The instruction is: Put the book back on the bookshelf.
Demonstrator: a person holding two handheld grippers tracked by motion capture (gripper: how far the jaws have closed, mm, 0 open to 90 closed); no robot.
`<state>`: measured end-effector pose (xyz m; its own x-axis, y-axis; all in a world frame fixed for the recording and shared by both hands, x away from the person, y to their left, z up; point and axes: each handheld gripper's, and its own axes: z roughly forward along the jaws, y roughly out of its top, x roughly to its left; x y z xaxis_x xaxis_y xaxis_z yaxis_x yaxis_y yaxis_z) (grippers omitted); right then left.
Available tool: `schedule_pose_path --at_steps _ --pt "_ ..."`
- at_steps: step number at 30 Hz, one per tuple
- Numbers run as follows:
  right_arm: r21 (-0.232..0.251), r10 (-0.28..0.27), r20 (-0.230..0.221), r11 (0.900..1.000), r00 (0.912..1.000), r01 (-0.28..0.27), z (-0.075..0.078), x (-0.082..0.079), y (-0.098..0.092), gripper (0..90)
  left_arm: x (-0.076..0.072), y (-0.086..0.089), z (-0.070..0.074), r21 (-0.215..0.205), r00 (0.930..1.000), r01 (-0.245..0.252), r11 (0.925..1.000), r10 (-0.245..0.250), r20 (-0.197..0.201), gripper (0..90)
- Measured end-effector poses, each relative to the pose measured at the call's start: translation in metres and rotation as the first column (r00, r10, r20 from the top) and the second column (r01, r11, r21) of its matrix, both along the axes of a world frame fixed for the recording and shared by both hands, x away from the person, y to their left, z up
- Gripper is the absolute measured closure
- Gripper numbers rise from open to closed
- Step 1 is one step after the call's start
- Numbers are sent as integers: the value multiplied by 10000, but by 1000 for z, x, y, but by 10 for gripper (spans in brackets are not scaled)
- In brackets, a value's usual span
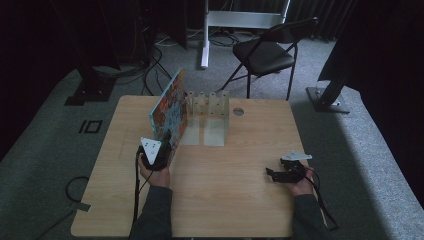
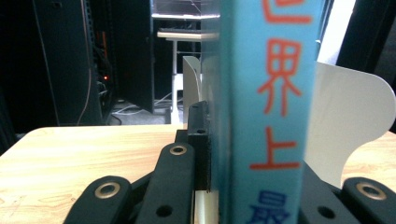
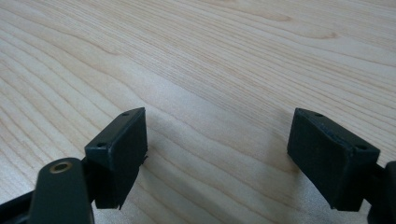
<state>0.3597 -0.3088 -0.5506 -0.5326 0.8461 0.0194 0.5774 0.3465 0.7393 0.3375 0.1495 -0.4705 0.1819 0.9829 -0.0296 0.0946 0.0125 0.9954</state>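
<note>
A thin picture book (image 1: 168,107) with a colourful cover stands upright on the wooden table (image 1: 225,200), just left of a white slotted book rack (image 1: 207,107). My left gripper (image 1: 163,142) is shut on the book's near edge. In the left gripper view the light-blue spine (image 2: 266,116) with orange characters sits clamped between the black jaws, with the left fingertip (image 2: 198,135) pressed against it. White rack dividers (image 2: 350,121) rise behind it. My right gripper (image 1: 272,173) rests low at the table's right, open (image 3: 217,149) over bare wood with nothing between its jaws.
A black folding chair (image 1: 265,50) and a white stand leg (image 1: 205,45) are on the floor beyond the table's far edge. Cables (image 1: 75,192) trail on the carpet at the left. A small round hole (image 1: 238,111) lies in the tabletop right of the rack.
</note>
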Motion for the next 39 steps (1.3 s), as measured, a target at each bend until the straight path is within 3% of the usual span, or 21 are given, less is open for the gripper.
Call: schedule_pose_path --at_steps 16,39 --pt "5 3 -6 10000 10000 -3 0 0 0 197 3 -11 -4 266 9995 -304 9992 302 91 808" --pt "31 5 -24 10000 10000 -5 0 0 0 196 7 -27 -7 327 9973 -697 9970 688 272 808"
